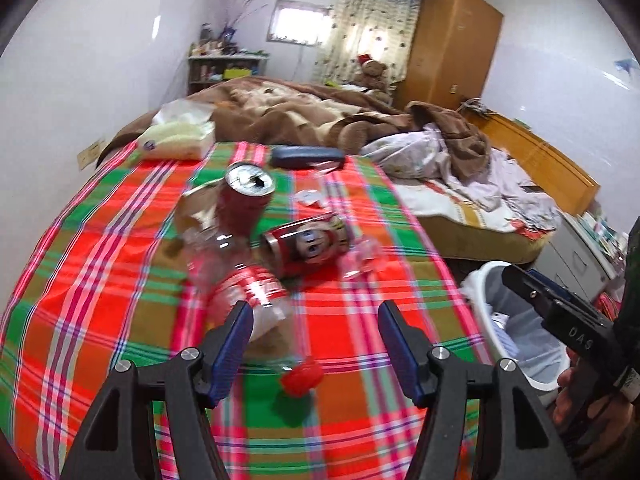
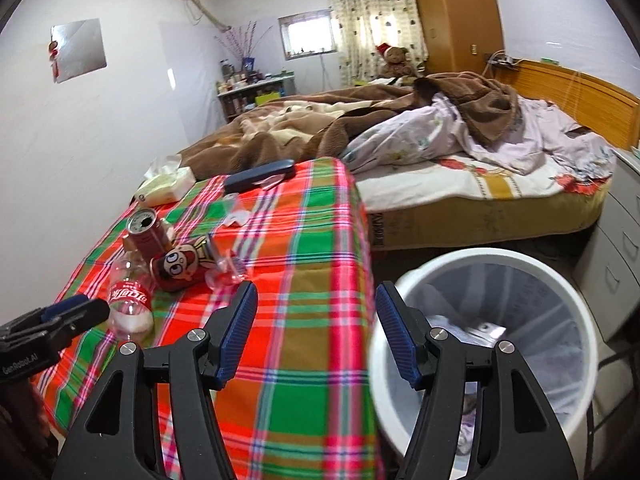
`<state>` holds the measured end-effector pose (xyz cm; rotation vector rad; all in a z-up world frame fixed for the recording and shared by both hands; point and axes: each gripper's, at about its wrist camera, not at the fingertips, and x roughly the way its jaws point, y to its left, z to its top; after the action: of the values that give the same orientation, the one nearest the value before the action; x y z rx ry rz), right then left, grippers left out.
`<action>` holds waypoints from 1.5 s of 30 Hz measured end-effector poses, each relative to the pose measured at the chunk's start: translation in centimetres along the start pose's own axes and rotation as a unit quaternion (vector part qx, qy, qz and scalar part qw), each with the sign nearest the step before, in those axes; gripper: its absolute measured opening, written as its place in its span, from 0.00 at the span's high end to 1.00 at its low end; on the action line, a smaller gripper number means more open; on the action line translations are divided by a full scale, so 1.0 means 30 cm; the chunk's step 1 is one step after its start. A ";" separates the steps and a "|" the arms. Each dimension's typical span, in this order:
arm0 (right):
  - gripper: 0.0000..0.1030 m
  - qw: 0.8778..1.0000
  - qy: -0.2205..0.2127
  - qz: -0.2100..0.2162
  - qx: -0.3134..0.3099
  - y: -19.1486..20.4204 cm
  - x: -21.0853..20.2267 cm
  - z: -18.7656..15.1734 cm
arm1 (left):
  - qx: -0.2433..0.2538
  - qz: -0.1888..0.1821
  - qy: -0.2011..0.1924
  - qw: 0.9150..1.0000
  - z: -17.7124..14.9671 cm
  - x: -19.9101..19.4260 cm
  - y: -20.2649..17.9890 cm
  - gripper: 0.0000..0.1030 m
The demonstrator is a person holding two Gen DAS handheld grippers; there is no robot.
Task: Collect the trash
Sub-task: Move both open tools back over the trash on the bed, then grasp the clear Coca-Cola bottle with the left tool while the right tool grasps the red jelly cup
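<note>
The left gripper [image 1: 314, 334] stands half open and empty, its left finger at the plastic bottle [image 1: 244, 292]. The right gripper [image 2: 316, 322] gapes empty, the bin [image 2: 496, 276] at three o'clock. Two cans [image 1: 248, 200] lie at twelve o'clock.

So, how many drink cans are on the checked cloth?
2. An upright red can with an opened top stands at the back; a can with a cartoon face lies on its side beside it. Others may be hidden.
</note>
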<state>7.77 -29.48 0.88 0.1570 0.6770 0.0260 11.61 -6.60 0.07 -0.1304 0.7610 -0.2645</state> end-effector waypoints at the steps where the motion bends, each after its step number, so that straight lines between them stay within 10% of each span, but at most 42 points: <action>1: 0.39 1.000 0.003 0.003 -0.002 0.008 0.009 0.002 | -0.004 0.002 0.004 1.000 -0.001 0.010 0.013 0.35; 45: 0.39 0.987 0.123 0.066 -0.077 0.224 0.367 0.047 | -0.053 0.055 0.066 0.995 0.086 0.231 0.303 0.26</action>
<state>17.43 -22.21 -3.86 0.0488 0.9062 0.2275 19.93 0.21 -4.59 -0.1725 0.9108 -0.1280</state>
